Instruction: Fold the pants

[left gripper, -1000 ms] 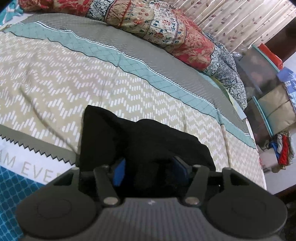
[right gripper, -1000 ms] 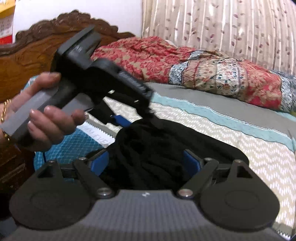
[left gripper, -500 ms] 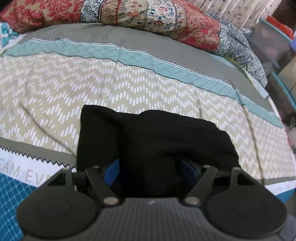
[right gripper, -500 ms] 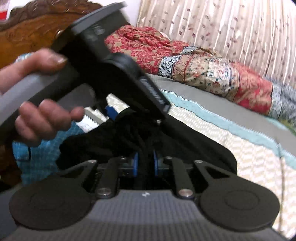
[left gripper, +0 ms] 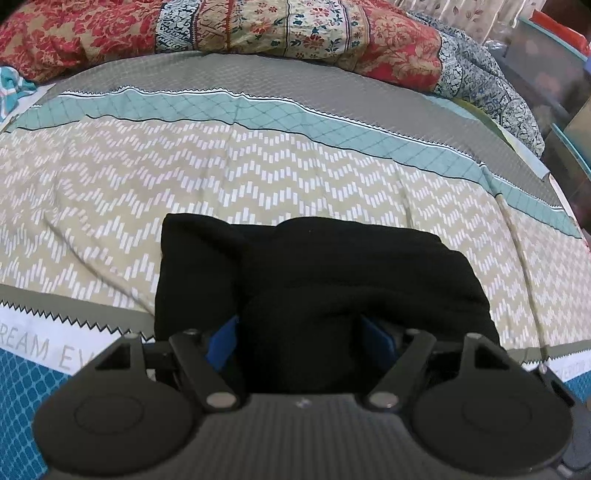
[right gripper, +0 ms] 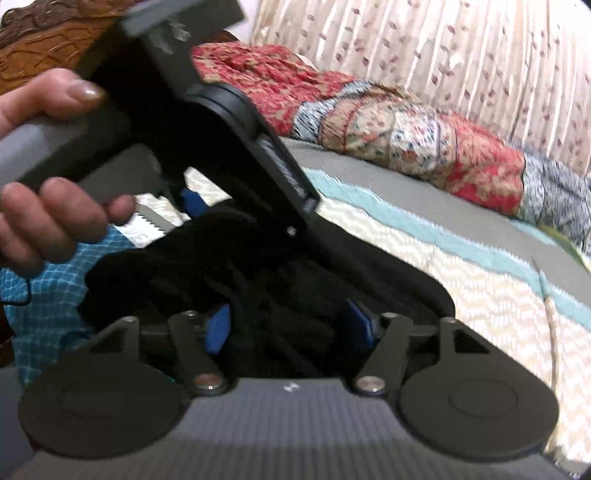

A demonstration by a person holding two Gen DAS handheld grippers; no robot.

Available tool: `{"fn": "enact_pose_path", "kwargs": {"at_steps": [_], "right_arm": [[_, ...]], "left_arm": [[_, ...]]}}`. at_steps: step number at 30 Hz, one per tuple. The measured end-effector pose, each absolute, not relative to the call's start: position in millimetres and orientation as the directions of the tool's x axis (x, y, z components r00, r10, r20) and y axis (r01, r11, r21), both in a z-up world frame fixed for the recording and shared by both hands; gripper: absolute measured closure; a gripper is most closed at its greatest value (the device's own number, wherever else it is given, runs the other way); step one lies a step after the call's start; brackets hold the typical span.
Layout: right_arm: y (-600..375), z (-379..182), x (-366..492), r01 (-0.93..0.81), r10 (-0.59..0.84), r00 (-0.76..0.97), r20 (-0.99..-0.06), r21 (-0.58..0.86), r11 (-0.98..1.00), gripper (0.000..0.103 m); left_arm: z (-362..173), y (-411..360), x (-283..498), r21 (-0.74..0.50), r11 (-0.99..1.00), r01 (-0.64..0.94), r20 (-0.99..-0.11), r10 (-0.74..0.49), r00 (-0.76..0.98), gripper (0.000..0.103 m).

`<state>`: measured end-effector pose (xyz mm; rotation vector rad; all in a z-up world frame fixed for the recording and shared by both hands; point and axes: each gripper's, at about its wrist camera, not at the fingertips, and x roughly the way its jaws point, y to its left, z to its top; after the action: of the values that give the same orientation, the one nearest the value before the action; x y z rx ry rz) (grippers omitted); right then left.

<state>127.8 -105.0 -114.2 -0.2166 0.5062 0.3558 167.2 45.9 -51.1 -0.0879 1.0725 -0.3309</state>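
Looking along the left tool (left gripper: 299, 338): blue pads (left gripper: 221, 343) standing spread, with a hump of the black pants (left gripper: 332, 280) bulging up between them, lying against the cloth but not visibly squeezing it. Seeing the pants already gathered into a compact, thick bundle on the patterned bedspread (left gripper: 110, 192), resting near the bed's front edge, with the floral quilt (left gripper: 258, 29) rolled up well apart at the far side. Looking along the right tool (right gripper: 290, 325): pads likewise spread, black cloth heaped loosely between them; possibly touching one pad, though blur and darkness making that hard to confirm. Seeing the left tool's body slanting across the upper frame, gripped by the left hand (right gripper: 48, 177), its tip buried in the same bundle. Judging the folding as mostly done, several layers being stacked already; remaining, probably, only tucking the lumpy top, flattening the stack, and pulling both tools clear.
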Motion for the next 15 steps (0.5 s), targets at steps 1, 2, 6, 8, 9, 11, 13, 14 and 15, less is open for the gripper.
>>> {"fn": "enact_pose_path", "kwargs": {"at_steps": [1, 2, 6, 8, 9, 11, 13, 14, 15], "right_arm": [[-107, -115, 129, -0.379, 0.276, 0.815, -0.510, -0.109, 0.919, 0.035], [-109, -115, 130, -0.378, 0.276, 0.812, -0.513, -0.103, 0.920, 0.036], [-113, -115, 131, -0.407, 0.316, 0.786, -0.532, -0.059, 0.912, 0.072], [-107, -115, 127, -0.427, 0.320, 0.784, -0.531, -0.088, 0.900, 0.084], [-103, -115, 124, -0.432, 0.312, 0.791, -0.526, -0.121, 0.893, 0.087], [-96, -113, 116, -0.438, 0.292, 0.816, -0.499, -0.204, 0.876, 0.088], [-92, -111, 109, -0.421, 0.263, 0.849, -0.457, -0.287, 0.860, 0.089], [-89, -110, 106, -0.401, 0.236, 0.875, -0.422, -0.362, 0.842, 0.089], [-86, -110, 103, -0.384, 0.215, 0.896, -0.389, -0.433, 0.816, 0.089]], "left_arm": [[-51, 45, 167, -0.227, 0.948, 0.224, -0.847, -0.306, 0.434, 0.030], [-51, 45, 167, -0.225, 0.948, 0.226, -0.848, -0.305, 0.434, 0.030], [-52, 44, 169, -0.218, 0.949, 0.229, -0.850, -0.300, 0.433, 0.029], [-52, 42, 169, -0.215, 0.949, 0.230, -0.850, -0.298, 0.434, 0.028], [-52, 42, 169, -0.212, 0.950, 0.230, -0.851, -0.295, 0.435, 0.028], [-52, 41, 170, -0.211, 0.949, 0.233, -0.849, -0.296, 0.438, 0.031], [-51, 41, 171, -0.232, 0.941, 0.246, -0.842, -0.321, 0.433, 0.048], [-49, 41, 171, -0.266, 0.928, 0.260, -0.833, -0.357, 0.422, 0.062], [-46, 40, 170, -0.287, 0.920, 0.268, -0.823, -0.380, 0.422, 0.067]]}}
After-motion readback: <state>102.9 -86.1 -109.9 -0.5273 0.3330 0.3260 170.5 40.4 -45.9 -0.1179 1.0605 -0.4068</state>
